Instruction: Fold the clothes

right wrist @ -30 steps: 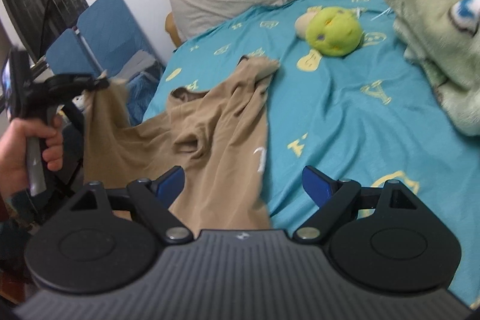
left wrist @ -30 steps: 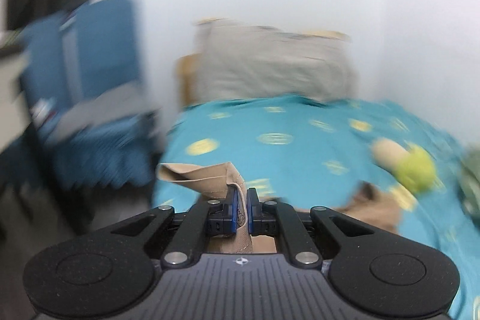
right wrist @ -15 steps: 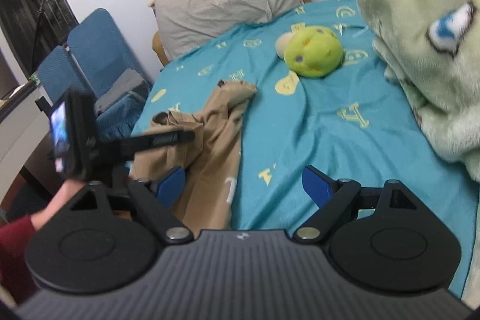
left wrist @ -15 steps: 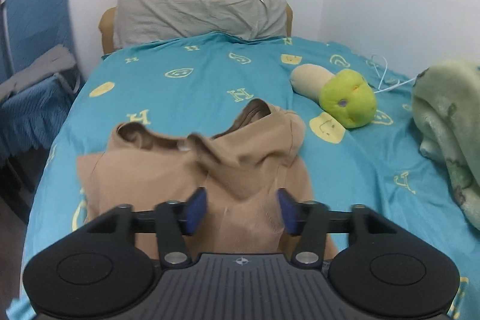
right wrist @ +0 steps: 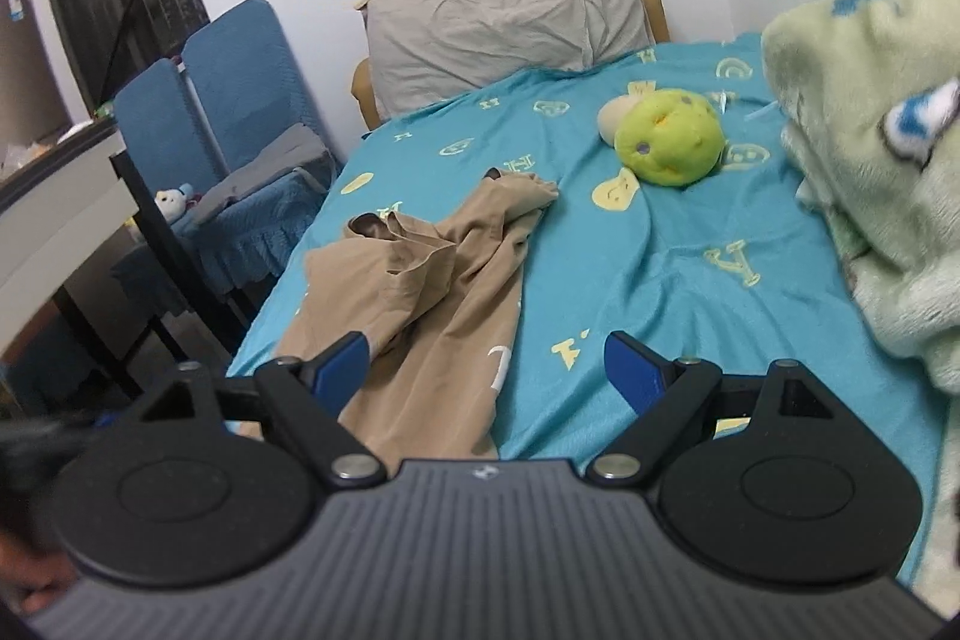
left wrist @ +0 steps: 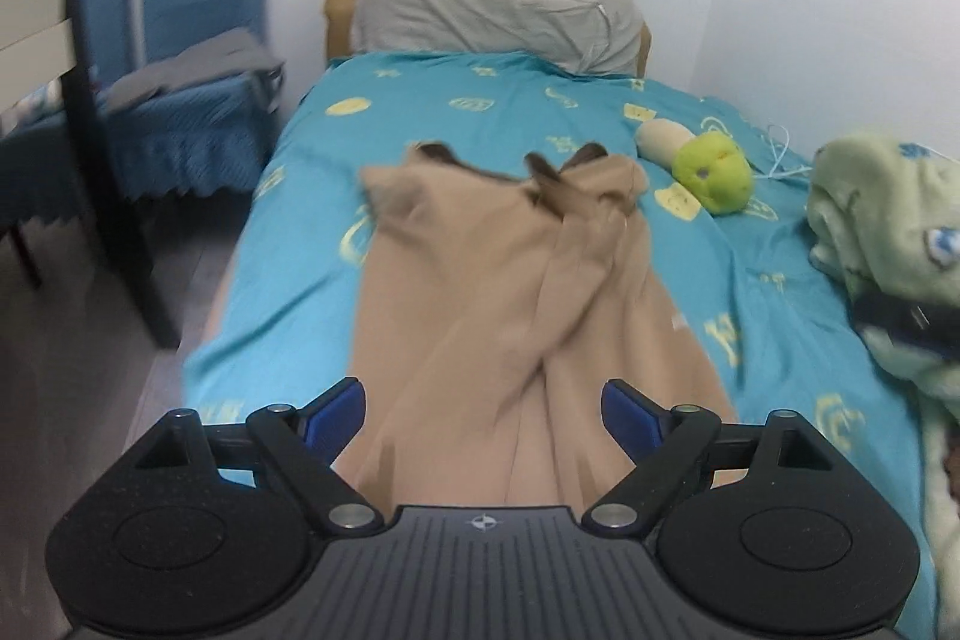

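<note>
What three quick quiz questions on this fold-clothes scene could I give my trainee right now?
1. True or false: the left gripper is shut on the tan garment.
2. What lies nearest the garment's far right corner? A pillow, B green plush toy, C fleece blanket.
3. Fill in: both grippers' jaws are ____.

Key: 1 false; 2 B; 3 open. The right gripper holds nothing either.

Bed (left wrist: 288, 244) with teal sheet. Tan trousers (left wrist: 510, 316) spread just ahead of left tongs, green plush toy (left wrist: 711, 172) further ahead to the right, grey pillow (left wrist: 498, 16) far end, green blanket (left wrist: 888, 244) right.
</note>
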Motion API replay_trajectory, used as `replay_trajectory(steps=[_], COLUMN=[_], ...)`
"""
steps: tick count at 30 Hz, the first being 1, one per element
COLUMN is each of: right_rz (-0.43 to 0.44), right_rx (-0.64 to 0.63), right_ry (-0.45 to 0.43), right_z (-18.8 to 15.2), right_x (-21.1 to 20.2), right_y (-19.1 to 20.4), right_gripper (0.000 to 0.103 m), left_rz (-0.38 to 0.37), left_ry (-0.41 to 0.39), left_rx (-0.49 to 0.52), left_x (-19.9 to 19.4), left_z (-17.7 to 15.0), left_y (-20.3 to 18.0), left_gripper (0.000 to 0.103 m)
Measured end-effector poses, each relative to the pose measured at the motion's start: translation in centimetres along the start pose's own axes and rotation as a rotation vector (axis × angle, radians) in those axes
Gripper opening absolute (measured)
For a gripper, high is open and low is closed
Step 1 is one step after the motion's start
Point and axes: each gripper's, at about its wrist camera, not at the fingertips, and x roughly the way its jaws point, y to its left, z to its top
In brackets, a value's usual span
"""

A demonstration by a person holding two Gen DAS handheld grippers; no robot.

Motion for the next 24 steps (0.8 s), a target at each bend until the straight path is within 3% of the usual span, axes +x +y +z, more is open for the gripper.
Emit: replay_trajectory(steps=[3,9,13,17,24], right_rz=[-0.016,0.035,0.022,-0.005,0.012], right_rx=[-0.059,-0.021,-0.009,0.014,0.078], right_ry=[-0.026,-0.009,0.026,0.072,0.109], right_z=[-0.3,-1.5,-2.4,-3.1,-3.7], right_x=[-1.8,-5.5,-5.7,-4.5,-3.8], right_y=[1.3,2.7,3.1,2.9,2.0], right_gripper=[0.087,0.087,0.087,0.087,0.087], left_rz=[0.023,0.054,0.083,0.111,0.127], left_ry=[0.036,0.145,0.172,0.223,0.254], left_rx=[-0.020,-0.084,-0.203,-0.266,-0.474], left_x=[-3.5,-8.6,-10.8,-11.5,-10.5], left_z=[-2.7,-6.9,-9.1,-10.4,-10.8], left_y=[1.0,3.1,5.5,7.4,10.3], left_gripper=[0.088,0.088,0.090,0.090,0.090])
